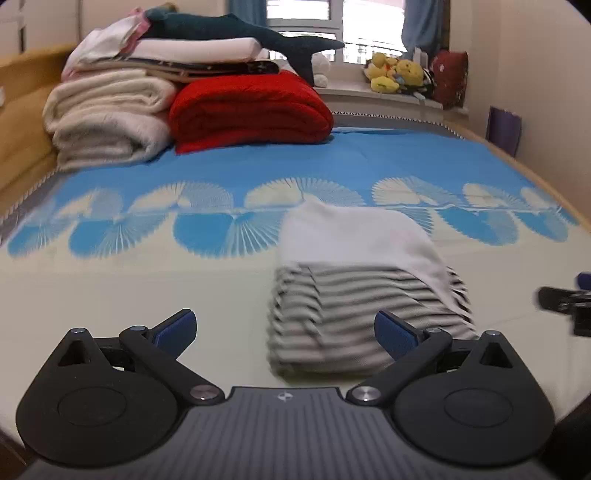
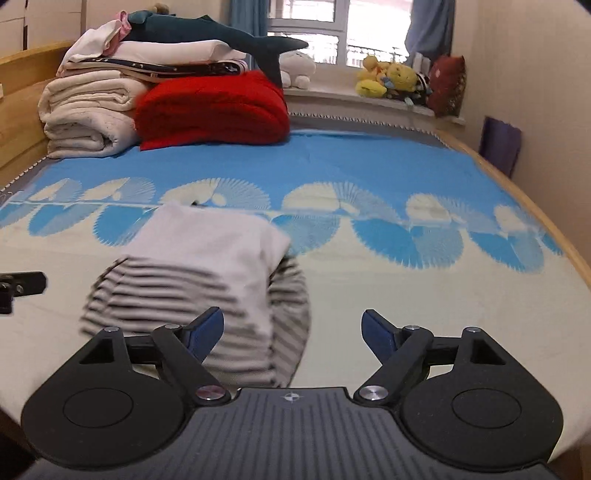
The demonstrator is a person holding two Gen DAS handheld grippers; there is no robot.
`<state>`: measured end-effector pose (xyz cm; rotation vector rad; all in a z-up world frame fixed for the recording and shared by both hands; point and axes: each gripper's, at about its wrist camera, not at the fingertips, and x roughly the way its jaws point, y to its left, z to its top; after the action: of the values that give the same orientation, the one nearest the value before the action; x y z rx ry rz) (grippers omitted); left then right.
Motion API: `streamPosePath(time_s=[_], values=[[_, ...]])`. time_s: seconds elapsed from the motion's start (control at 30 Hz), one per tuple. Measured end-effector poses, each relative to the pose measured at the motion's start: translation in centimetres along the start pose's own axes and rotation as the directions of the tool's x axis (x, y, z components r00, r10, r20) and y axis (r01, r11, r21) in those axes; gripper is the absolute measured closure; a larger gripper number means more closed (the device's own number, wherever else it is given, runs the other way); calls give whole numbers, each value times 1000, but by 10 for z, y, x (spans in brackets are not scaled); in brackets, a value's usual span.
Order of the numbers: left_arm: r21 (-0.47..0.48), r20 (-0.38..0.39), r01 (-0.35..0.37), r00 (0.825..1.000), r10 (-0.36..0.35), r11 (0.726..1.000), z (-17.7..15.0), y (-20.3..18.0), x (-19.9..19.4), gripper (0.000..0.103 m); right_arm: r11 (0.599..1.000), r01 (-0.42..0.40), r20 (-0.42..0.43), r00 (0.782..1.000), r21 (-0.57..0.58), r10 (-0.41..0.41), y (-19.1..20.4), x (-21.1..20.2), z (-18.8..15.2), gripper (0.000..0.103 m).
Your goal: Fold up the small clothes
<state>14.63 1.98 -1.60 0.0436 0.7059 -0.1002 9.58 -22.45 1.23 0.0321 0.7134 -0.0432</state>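
A small folded garment point(image 1: 354, 280), grey-and-white striped with a plain white part on top, lies on the bed; it also shows in the right wrist view point(image 2: 199, 280). My left gripper point(image 1: 285, 326) is open and empty, with the garment in front of its right finger. My right gripper point(image 2: 293, 330) is open and empty, with the garment in front of its left finger. Each gripper's tip shows at the edge of the other's view: the right one point(image 1: 565, 301) and the left one point(image 2: 22, 286).
The bed has a blue and cream patterned sheet point(image 1: 147, 273). At its far left lie folded cream blankets point(image 1: 107, 118), a red blanket point(image 1: 251, 110) and a plush shark point(image 1: 236, 31). Plush toys point(image 1: 399, 74) sit on the windowsill. A wall point(image 2: 546, 110) runs along the right.
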Motion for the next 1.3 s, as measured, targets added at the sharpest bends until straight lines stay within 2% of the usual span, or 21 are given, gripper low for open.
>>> streamPosePath(time_s=[0.1, 0.23, 0.3, 0.47, 1.3], values=[[-58, -58, 69, 996, -72, 996, -23, -12, -12, 0, 999, -24, 3, 1000, 24, 24, 14, -15, -16, 15], [24, -30, -6, 1000, 7, 1000, -38, -34, -17, 0, 997, -21, -53, 998, 68, 25, 21, -22, -33, 15], [38, -18, 30, 999, -29, 999, -37, -38, -19, 0, 998, -26, -51, 998, 60, 29, 26, -23, -34, 15], [-19, -10, 91, 996, -91, 996, -37, -34, -21, 1, 998, -23, -54, 998, 59, 27, 27, -20, -36, 15], [-24, -19, 99, 995, -100, 995, -37, -38, -10, 1, 999, -8, -74, 997, 41, 11, 29, -12, -36, 16]])
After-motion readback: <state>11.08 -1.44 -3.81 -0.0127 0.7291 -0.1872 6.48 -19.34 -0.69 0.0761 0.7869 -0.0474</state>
